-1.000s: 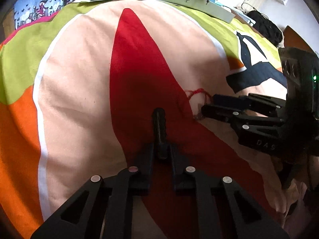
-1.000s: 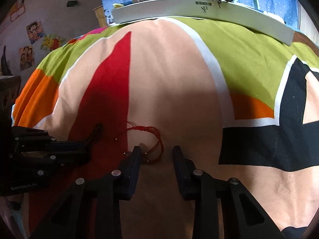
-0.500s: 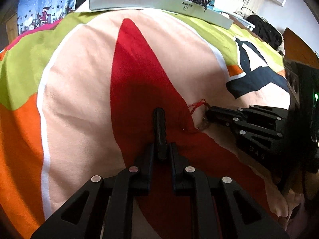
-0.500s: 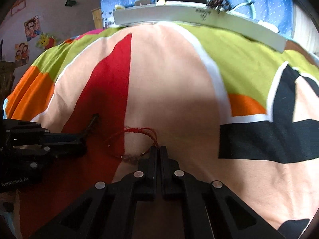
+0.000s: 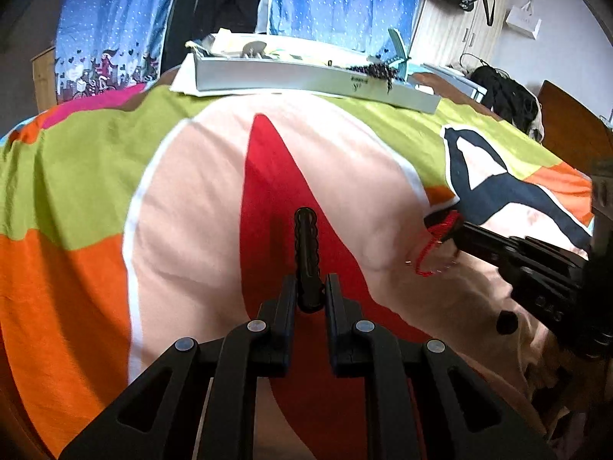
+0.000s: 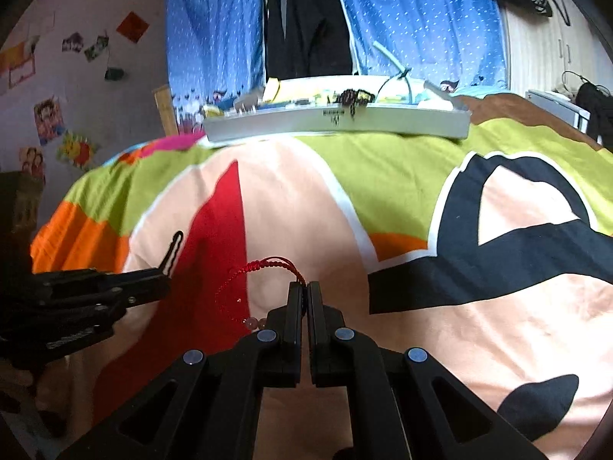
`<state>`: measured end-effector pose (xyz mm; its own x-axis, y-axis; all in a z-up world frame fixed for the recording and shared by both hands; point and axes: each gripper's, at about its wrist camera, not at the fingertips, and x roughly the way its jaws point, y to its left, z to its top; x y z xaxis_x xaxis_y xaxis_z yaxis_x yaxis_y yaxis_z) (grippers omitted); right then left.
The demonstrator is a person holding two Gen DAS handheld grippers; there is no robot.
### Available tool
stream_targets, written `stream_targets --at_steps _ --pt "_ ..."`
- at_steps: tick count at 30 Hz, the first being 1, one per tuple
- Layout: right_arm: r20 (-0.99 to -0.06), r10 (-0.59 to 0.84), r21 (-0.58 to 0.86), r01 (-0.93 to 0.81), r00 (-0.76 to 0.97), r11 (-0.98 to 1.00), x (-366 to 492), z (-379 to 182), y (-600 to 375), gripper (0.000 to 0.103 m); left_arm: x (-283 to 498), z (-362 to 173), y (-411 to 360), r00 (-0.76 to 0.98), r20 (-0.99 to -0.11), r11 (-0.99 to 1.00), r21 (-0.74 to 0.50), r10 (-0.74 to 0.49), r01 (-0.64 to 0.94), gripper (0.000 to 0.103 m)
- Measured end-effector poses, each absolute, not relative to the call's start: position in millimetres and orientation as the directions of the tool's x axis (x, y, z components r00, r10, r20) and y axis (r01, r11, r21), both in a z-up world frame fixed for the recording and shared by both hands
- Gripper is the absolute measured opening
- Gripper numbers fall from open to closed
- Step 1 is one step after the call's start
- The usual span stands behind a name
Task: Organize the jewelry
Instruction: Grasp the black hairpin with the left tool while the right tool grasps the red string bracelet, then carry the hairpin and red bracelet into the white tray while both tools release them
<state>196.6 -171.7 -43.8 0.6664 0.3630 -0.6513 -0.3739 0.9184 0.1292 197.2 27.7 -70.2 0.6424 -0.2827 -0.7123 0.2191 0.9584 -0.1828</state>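
Since half a second ago, we are lifting the red braided cord bracelet (image 6: 256, 284) off the colourful patchwork bedspread (image 6: 291, 199); our right tool (image 6: 305, 299) is clamped tight on its cord, the loop dangling left of the tips with pale beads at the bottom. Our left tool (image 5: 308, 291) is gripping a slim black ridged hair clip (image 5: 306, 245). We are judging this the carry step: next, we are needing to travel toward the long white tray (image 6: 402, 120) beyond the bedspread's far edge, keeping the loop from snagging.
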Motion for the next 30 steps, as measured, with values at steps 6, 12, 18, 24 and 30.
stream_targets --at_steps 6,12,18,24,30 --pt "-0.585 0.393 0.16 -0.374 0.709 0.913 208.1 -10.1 -166.0 0.003 200.2 -40.0 28.6 0.675 -0.695 0.969 -0.161 -0.246 0.187 0.011" --pt "-0.512 0.397 0.172 -0.362 0.762 0.916 253.1 28.9 -164.8 0.003 244.2 0.3 22.3 0.723 -0.648 0.971 -0.16 -0.239 0.178 0.011" --pt "-0.452 0.332 0.205 -0.266 0.828 0.942 319.0 55.1 -176.2 0.003 313.9 38.8 23.6 0.768 -0.59 0.967 -0.191 -0.251 0.169 0.011" --pt "-0.458 0.233 0.218 -0.146 0.858 0.965 376.0 47.2 -193.5 0.003 384.8 43.3 19.8 0.757 -0.607 0.968 -0.203 -0.244 0.149 0.011" --pt "-0.521 0.185 0.185 -0.101 0.833 0.977 406.6 14.7 -195.4 0.003 434.5 9.6 16.6 0.693 -0.694 0.977 -0.197 -0.194 0.077 0.011"
